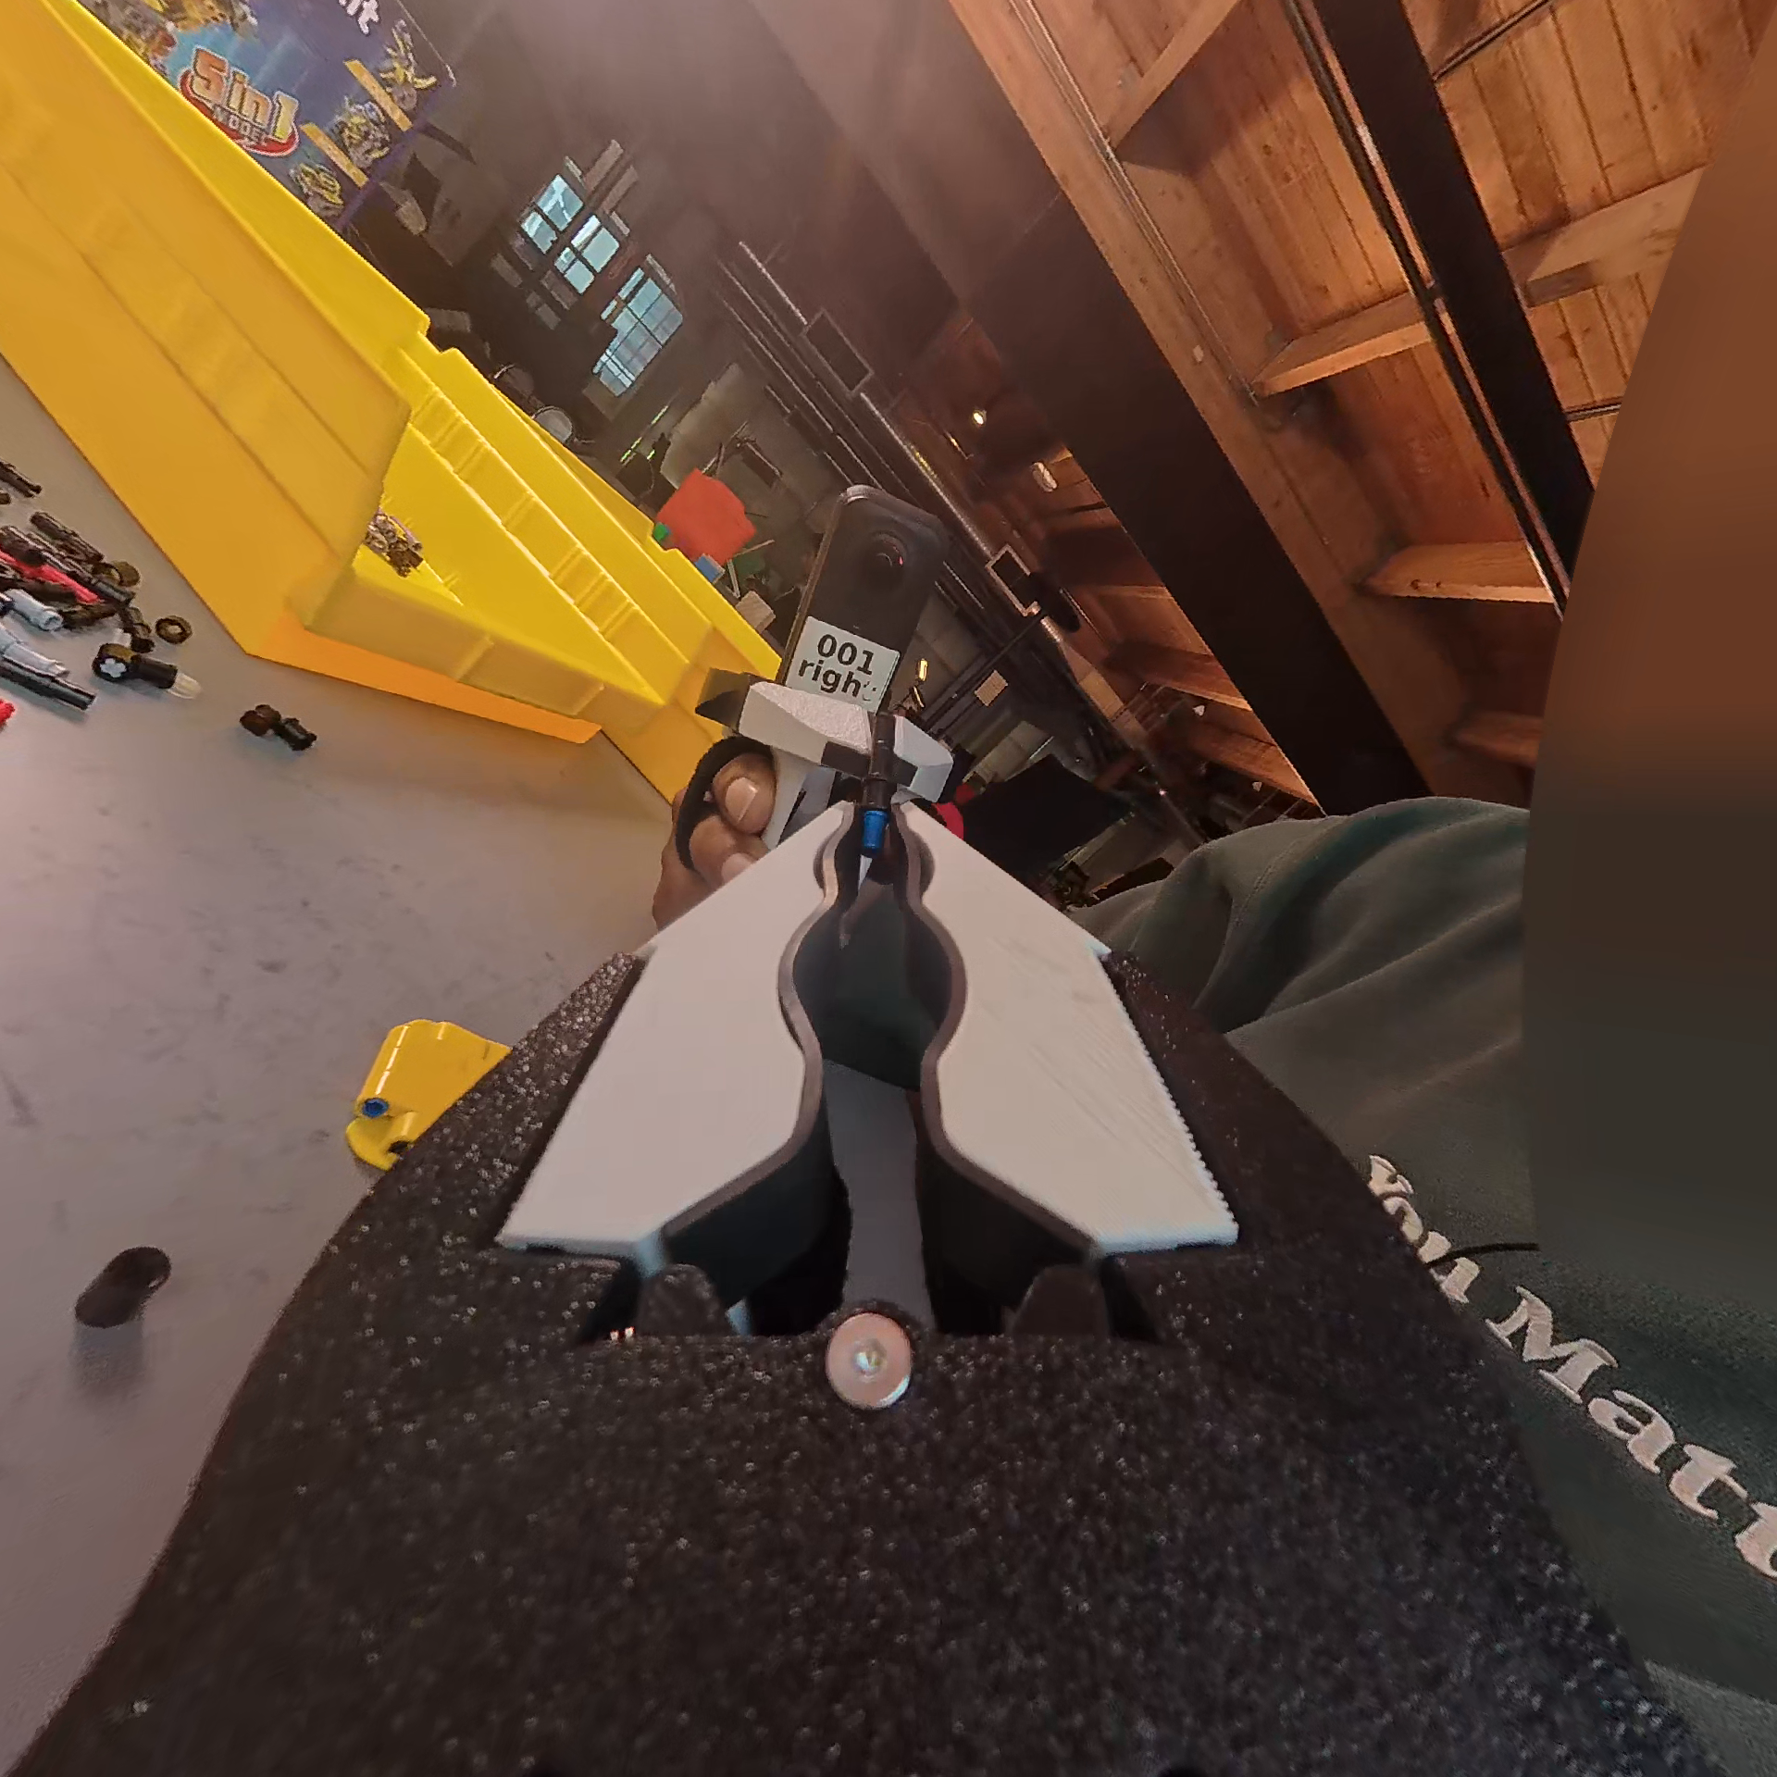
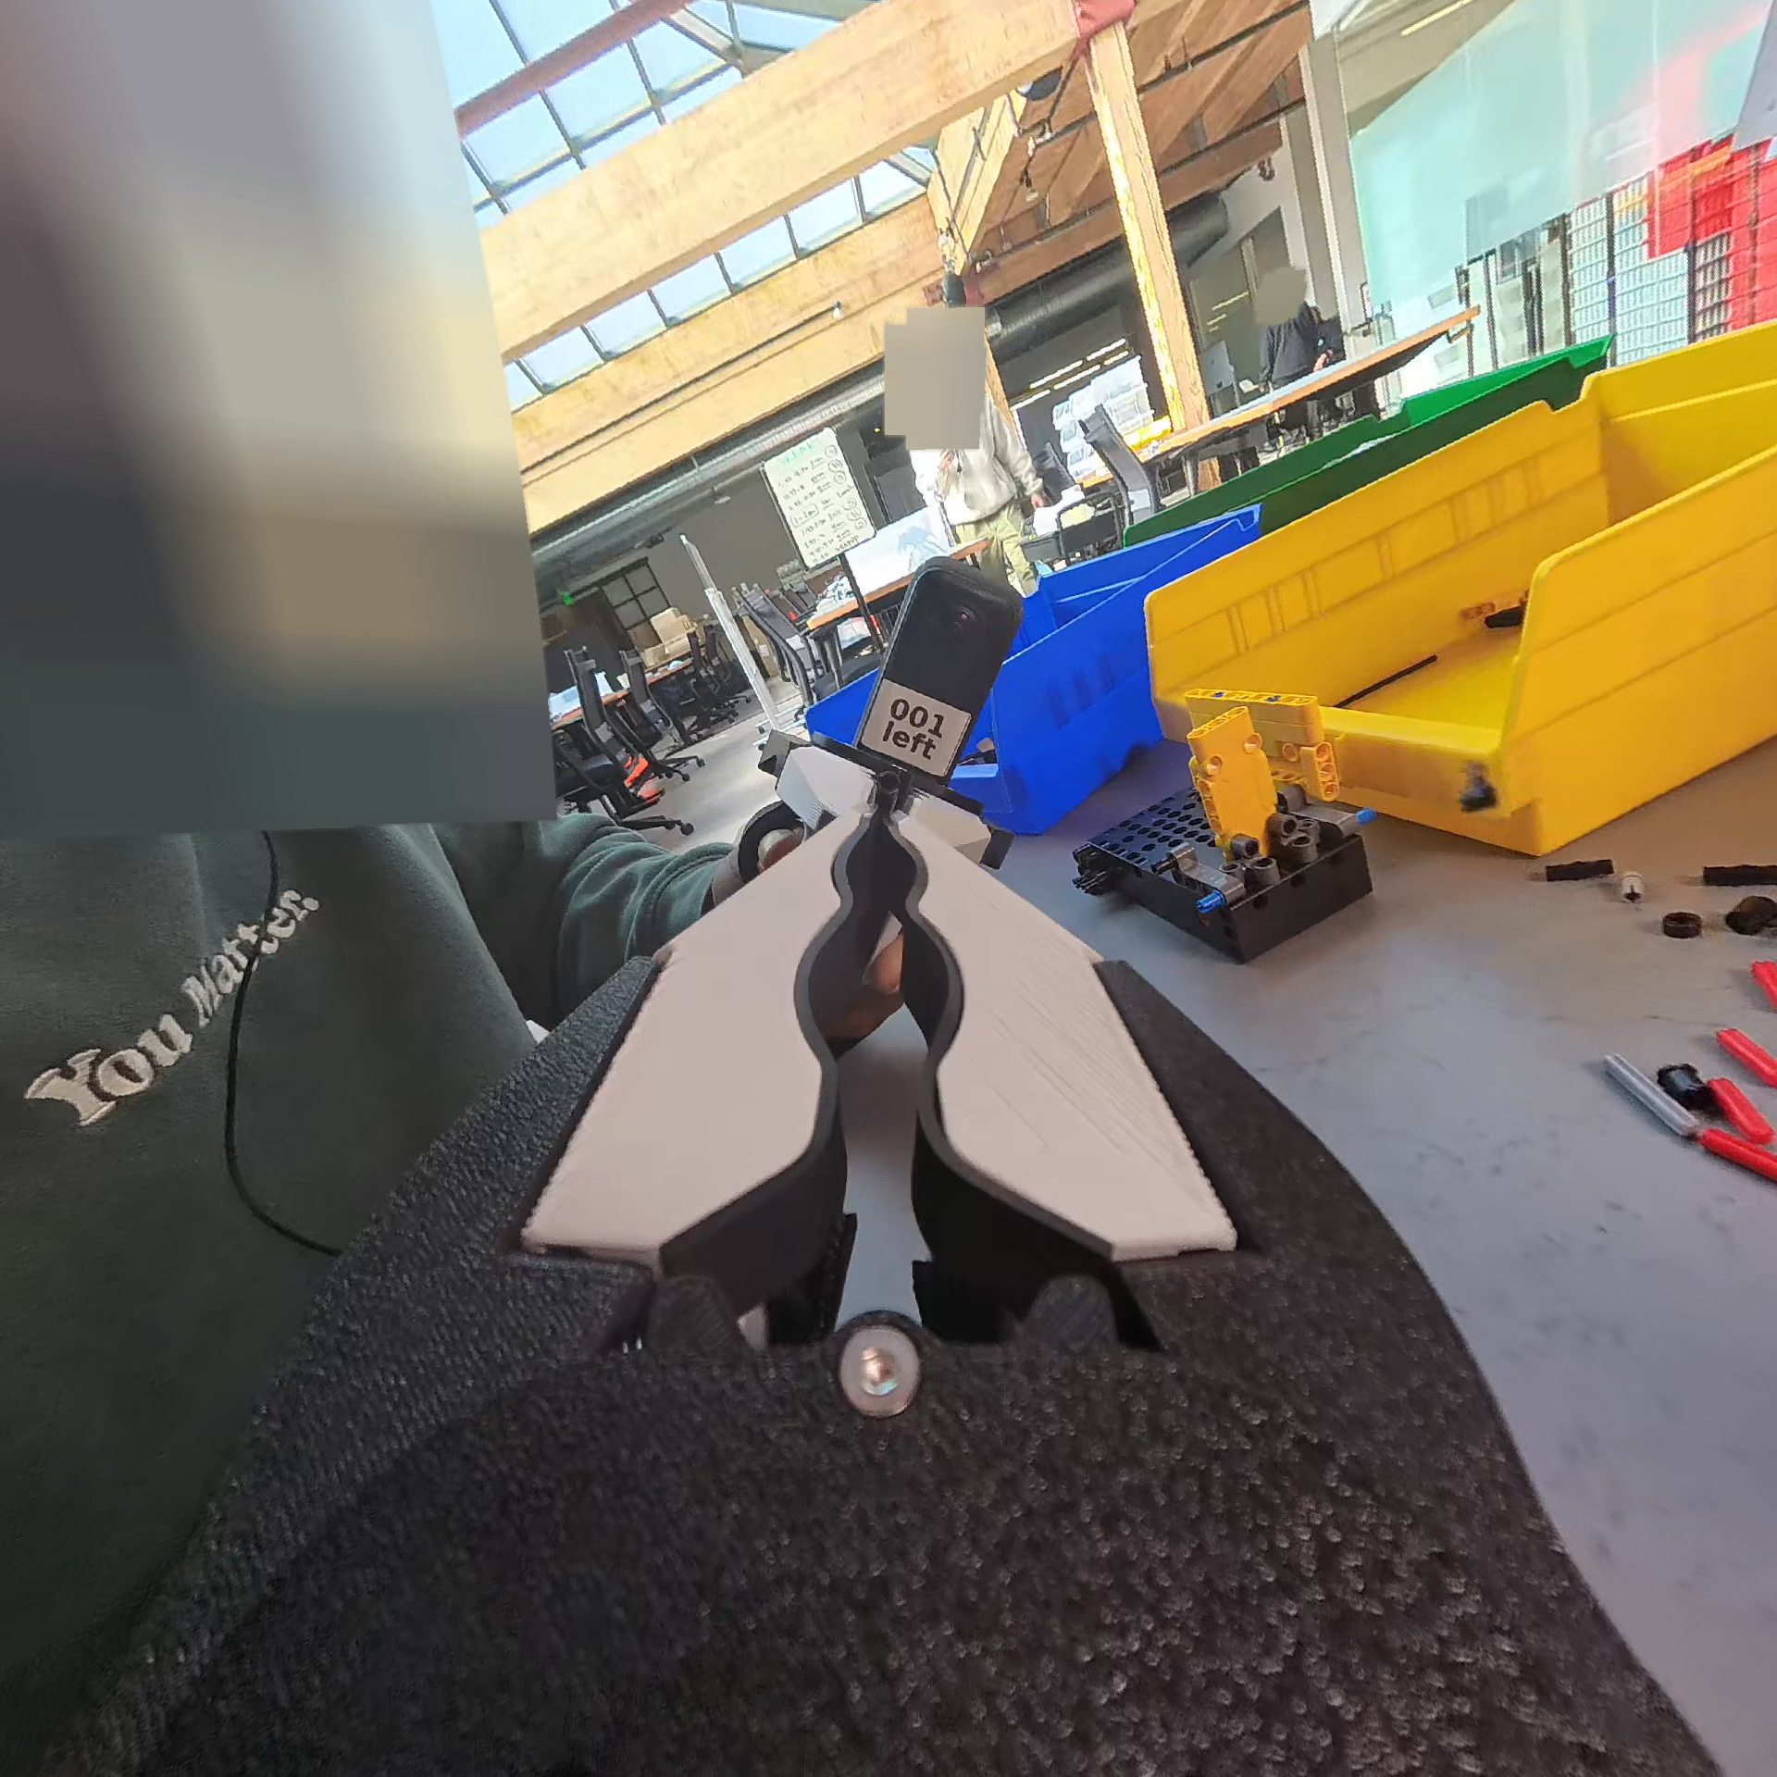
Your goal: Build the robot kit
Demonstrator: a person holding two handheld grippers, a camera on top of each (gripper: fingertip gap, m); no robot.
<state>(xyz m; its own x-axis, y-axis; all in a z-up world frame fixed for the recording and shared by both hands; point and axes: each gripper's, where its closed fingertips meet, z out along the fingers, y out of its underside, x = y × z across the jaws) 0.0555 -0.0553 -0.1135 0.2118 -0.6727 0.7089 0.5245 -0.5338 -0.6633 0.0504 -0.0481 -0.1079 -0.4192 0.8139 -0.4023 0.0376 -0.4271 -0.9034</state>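
My left gripper (image 1: pixel 870 841) is shut on a small blue pin (image 1: pixel 872 829) at its fingertips, held in the air above the grey table (image 1: pixel 288 913). The pin meets a thin black piece (image 1: pixel 877 760) pinched in the tips of the right gripper, which faces me tip to tip in the left wrist view. In the right wrist view my right gripper (image 2: pixel 885 817) is shut on that small black piece (image 2: pixel 890 784), and the left gripper's white fingers (image 2: pixel 827 784) sit just beyond it. The blue pin is hidden in that view.
Yellow bins (image 1: pixel 240 385) stand left; yellow (image 2: pixel 1442 673), blue (image 2: pixel 1038 712) and green (image 2: pixel 1346 462) bins stand right. A black-and-yellow partial build (image 2: pixel 1240 846) sits by them. Loose pins and axles (image 1: pixel 87 615) (image 2: pixel 1721 1106), a yellow panel (image 1: pixel 423 1087) and a black bush (image 1: pixel 123 1284) lie on the table. A person's green sleeve (image 1: pixel 1346 942) is close. Less than 4 cm separates the two grippers' tips. My left tips are roughly 12 centimetres from the black bush (image 1: pixel 123 1284).
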